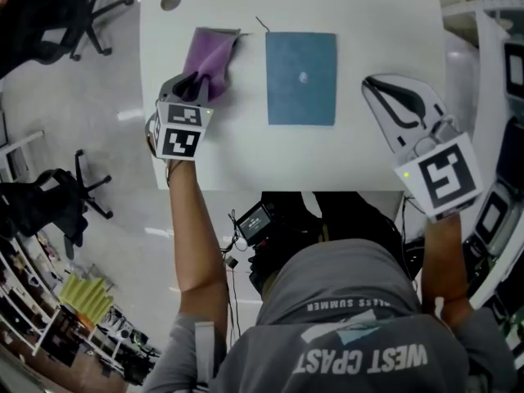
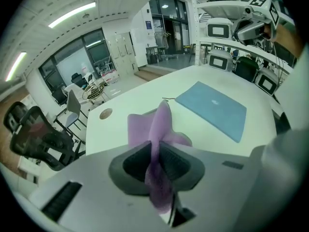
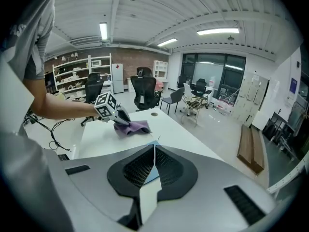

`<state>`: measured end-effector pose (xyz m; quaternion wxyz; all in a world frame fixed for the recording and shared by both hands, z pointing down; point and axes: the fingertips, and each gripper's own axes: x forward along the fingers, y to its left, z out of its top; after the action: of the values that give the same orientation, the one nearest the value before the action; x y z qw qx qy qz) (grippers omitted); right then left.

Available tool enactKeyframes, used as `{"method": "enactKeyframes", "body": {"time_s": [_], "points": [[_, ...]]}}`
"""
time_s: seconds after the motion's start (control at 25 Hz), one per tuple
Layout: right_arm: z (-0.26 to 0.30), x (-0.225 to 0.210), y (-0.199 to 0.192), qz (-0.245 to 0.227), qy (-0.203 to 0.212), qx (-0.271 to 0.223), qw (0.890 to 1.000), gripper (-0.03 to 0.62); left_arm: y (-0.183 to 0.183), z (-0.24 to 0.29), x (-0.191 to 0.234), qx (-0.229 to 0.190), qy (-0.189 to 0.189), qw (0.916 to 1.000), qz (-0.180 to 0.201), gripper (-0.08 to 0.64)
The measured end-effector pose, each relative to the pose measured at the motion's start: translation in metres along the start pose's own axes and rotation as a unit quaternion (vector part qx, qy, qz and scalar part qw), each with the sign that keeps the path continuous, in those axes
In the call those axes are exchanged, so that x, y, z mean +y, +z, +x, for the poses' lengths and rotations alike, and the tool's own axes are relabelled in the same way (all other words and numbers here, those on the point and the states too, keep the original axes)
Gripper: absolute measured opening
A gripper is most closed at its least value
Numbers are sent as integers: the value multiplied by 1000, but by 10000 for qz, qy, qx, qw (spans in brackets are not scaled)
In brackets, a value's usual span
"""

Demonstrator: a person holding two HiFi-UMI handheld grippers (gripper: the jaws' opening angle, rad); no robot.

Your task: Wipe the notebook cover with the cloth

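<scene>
White table [image 1: 368, 6] in an open office, black chair [image 1: 41, 207] on the floor at left. Right gripper [image 1: 372, 84] over the table's right part, jaws pressed together with nothing between, well apart from the notebook. Left gripper [image 1: 191, 86] at the left, clamped on the near end of the purple cloth [image 1: 211, 51], rest of it lying on the table. Blue notebook [image 1: 301, 78] flat mid-table, near the cloth's right, not touching. Round cap [image 1: 170, 1] at the far left corner.
</scene>
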<state>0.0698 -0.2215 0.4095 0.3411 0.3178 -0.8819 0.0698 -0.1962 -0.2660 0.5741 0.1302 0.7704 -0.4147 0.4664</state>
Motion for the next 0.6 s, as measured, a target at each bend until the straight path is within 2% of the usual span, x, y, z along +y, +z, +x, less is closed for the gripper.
{"method": "enactKeyframes", "body": {"time_s": [0.2,0.36,0.52,0.6], "points": [[-3,7,24,-241,48,-101,9996,32,-15,-22,8,23,-55,9997,-243,107],[-19,15,49,-437,35,-290,9986,32,-13,-63,10,-85,89,9996,-249,137],[-39,25,80,-536,90,-583,9968,32,7,-121,16,-509,335,9977,-297,131],[-48,30,98,-479,229,-825,9952,32,25,-154,20,-878,492,9944,-318,93]]}}
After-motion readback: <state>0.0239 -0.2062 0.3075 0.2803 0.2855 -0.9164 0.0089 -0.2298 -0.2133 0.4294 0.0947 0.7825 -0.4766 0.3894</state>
